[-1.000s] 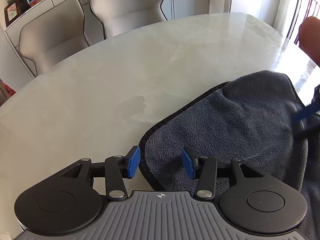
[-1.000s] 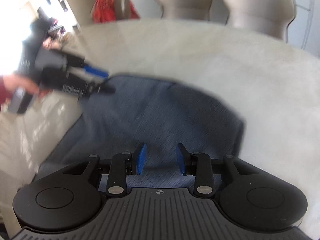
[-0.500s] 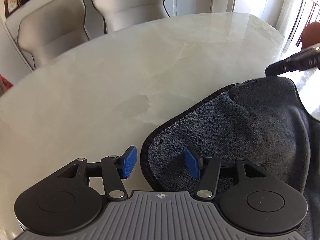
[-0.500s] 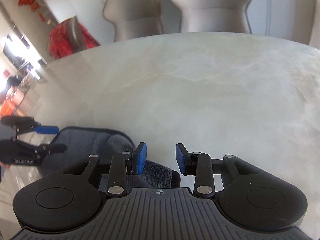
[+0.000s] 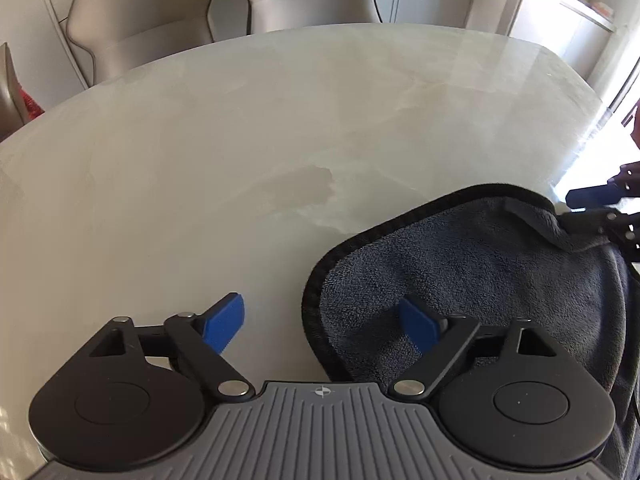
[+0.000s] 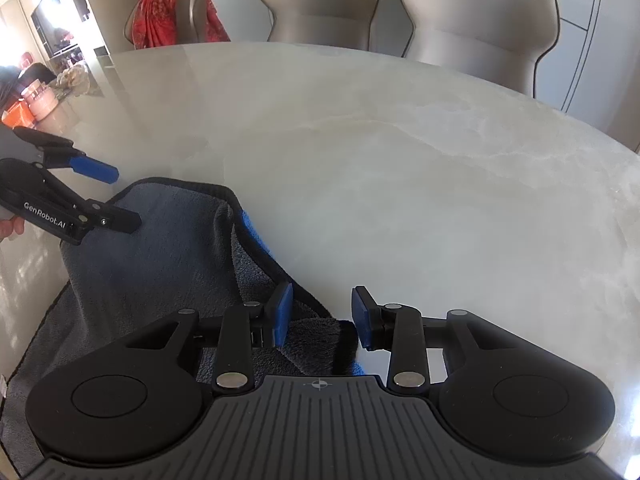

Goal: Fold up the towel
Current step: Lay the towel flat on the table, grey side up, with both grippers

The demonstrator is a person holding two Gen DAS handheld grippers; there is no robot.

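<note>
A dark grey towel point(image 5: 480, 264) with black edging lies folded over on the pale marble table point(image 5: 240, 160). My left gripper point(image 5: 320, 320) hovers over its rounded corner. Its jaws are opening wide, one pad above the towel and the other above bare table, neither pressing. In the right wrist view the towel point(image 6: 160, 248) shows a blue underside along its edge. My right gripper point(image 6: 323, 316) straddles the towel's near corner with its jaws partly apart and no pad pressing. The left gripper point(image 6: 116, 196) shows there at the towel's far left corner. The right gripper point(image 5: 592, 208) appears at the left view's right edge.
Two beige chairs point(image 6: 476, 20) stand behind the table. Another chair draped in red cloth point(image 6: 168, 20) is at the back left. Shelves and small items point(image 6: 40, 96) lie beyond the table's left end. A hand point(image 6: 8, 228) holds the left gripper.
My left jaws have spread much wider above the towel corner. My right gripper swung from over the towel to its right edge and now straddles the near corner.
</note>
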